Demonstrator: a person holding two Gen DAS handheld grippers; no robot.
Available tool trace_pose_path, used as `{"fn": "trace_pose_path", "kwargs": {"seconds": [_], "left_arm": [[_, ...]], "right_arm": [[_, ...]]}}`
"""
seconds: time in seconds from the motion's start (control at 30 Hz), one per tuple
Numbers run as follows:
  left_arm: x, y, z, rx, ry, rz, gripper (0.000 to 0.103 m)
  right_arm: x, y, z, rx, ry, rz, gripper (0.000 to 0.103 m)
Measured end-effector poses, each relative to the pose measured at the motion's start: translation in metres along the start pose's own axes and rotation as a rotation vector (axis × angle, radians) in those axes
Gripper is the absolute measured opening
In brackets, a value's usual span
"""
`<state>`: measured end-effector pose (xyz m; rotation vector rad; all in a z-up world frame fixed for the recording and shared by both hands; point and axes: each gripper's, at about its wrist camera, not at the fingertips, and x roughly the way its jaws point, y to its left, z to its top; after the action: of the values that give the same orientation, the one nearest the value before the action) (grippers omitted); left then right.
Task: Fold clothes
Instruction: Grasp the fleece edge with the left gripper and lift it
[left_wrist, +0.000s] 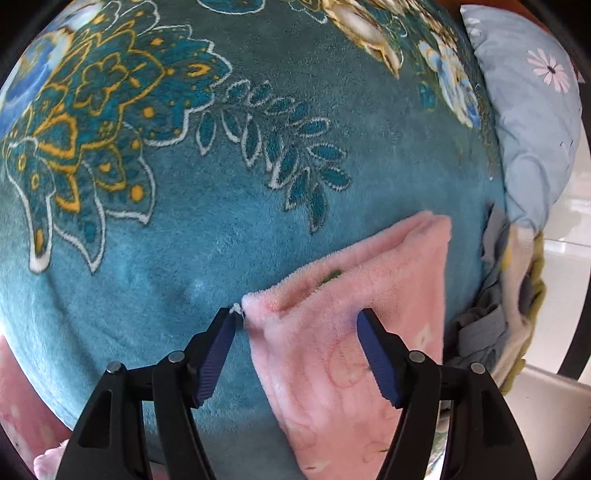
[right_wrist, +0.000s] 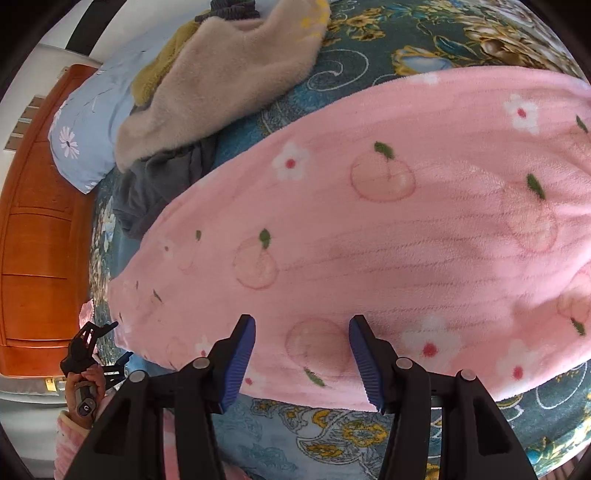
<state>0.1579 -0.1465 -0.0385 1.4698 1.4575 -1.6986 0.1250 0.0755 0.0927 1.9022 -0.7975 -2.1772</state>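
A pink fleece garment (right_wrist: 388, 221) printed with peaches and white flowers lies spread flat over the teal floral blanket (right_wrist: 351, 439) on the bed. In the left wrist view one folded corner of the pink garment (left_wrist: 369, 295) lies on the blanket (left_wrist: 184, 240). My left gripper (left_wrist: 297, 314) is open with that corner between its blue fingers, the left fingertip (left_wrist: 229, 321) right at the corner's tip. My right gripper (right_wrist: 302, 321) stands open over the garment's near edge, holding nothing. The left gripper (right_wrist: 118, 341) also shows at the garment's left end, held by a hand (right_wrist: 83, 387).
A beige fleece garment (right_wrist: 221, 74), a dark grey one (right_wrist: 162, 184) and a yellow-green piece (right_wrist: 159, 70) are piled beside a light blue daisy pillow (right_wrist: 85, 125). An orange wooden headboard (right_wrist: 37, 240) stands at the left. The bed edge and white floor (left_wrist: 561, 258) lie to the right in the left wrist view.
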Motion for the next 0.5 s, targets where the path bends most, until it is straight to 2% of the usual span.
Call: {"fn": "trace_pose_path", "kwargs": {"seconds": [0.07,0.1,0.13,0.17,0.2,0.37,0.5], "left_arm": [[-0.002,-0.001,-0.003,0.011,-0.01,0.01,0.065],[-0.003,-0.002,-0.005,0.017,-0.017,0.014,0.054],[-0.003,-0.003,-0.006,0.018,-0.016,0.0,0.047],[-0.003,-0.003,-0.006,0.017,-0.014,-0.018,0.033],[-0.004,-0.003,-0.008,0.016,-0.01,-0.03,0.026],[-0.016,-0.013,-0.019,0.059,-0.061,-0.085,0.016],[-0.043,-0.06,-0.071,0.341,-0.17,-0.058,0.015]], "right_arm": [[0.005,0.001,-0.002,0.002,0.012,0.0,0.057],[0.007,0.001,-0.003,0.001,0.017,0.0,0.057],[0.008,0.002,-0.004,0.0,0.021,0.001,0.057],[0.009,0.003,-0.004,-0.001,0.023,0.003,0.057],[0.009,0.003,-0.004,0.0,0.024,0.006,0.057],[0.01,0.006,-0.003,-0.003,0.021,0.031,0.057],[0.004,0.001,0.0,-0.004,-0.005,0.05,0.057]]}}
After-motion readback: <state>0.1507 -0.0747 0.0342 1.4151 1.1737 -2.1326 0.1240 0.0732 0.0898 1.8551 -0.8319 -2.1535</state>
